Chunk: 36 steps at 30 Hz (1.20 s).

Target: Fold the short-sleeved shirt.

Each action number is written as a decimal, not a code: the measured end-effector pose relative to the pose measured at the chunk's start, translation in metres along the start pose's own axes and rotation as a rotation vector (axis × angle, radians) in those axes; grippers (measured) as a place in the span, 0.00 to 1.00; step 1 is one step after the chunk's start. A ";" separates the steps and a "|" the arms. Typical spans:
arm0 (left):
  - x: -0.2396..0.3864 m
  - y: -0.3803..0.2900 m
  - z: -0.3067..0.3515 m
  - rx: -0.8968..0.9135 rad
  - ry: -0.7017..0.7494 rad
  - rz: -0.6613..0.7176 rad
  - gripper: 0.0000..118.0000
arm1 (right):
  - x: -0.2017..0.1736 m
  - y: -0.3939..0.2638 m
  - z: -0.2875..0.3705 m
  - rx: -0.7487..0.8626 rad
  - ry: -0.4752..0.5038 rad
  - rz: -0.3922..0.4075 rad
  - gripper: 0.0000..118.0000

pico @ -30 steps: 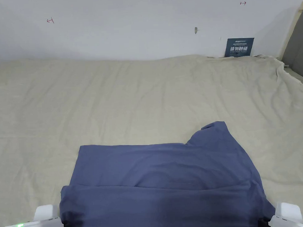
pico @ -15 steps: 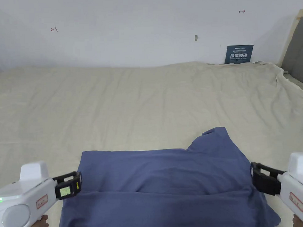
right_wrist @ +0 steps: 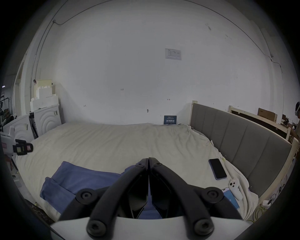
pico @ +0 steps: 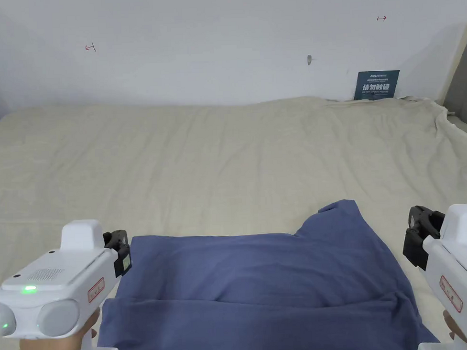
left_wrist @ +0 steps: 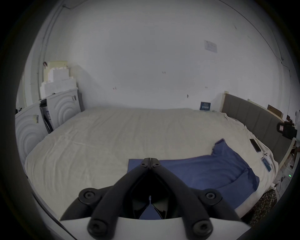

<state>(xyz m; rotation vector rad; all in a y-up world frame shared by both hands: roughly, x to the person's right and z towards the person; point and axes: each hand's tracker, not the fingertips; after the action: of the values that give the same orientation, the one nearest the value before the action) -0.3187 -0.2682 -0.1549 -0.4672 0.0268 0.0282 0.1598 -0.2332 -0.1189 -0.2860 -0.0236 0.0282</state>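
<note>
A blue short-sleeved shirt lies partly folded at the near edge of the bed, one sleeve sticking out at the back right. My left gripper hovers just off the shirt's back left corner, jaws pressed together with nothing between them. My right gripper is raised beside the shirt's right edge, clear of the cloth, its jaws also closed on nothing. The shirt spreads to the right of the left jaws, and the shirt lies left of the right jaws.
The bed's beige sheet stretches far back to a white wall. A grey headboard runs along the right. A dark phone, a white controller and a blue card lie near it. White cabinets stand left.
Both grippers rose from the shirt's near corners and moved away from me along its sides; the folded near layer they left lies flat. The camera tilted up slightly.
</note>
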 end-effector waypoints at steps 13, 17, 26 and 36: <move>-0.035 0.029 -0.149 -0.205 -0.020 0.048 0.00 | -0.004 0.011 -0.062 -0.030 0.001 0.014 0.00; -0.051 0.035 -0.203 -0.316 -0.024 0.114 0.00 | -0.006 0.013 -0.082 -0.049 -0.015 0.018 0.00; -0.061 0.016 -0.287 -0.536 0.052 0.077 0.68 | -0.006 0.005 -0.125 -0.121 -0.038 0.022 0.00; -0.045 -0.019 -0.310 -0.623 0.020 0.030 0.23 | 0.001 -0.015 -0.162 -0.195 -0.023 -0.002 0.00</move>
<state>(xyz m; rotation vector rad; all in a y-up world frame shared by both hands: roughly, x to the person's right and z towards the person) -0.3687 -0.4260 -0.4213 -1.0900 0.0444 0.0618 0.1653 -0.2932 -0.2698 -0.4806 -0.0501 0.0276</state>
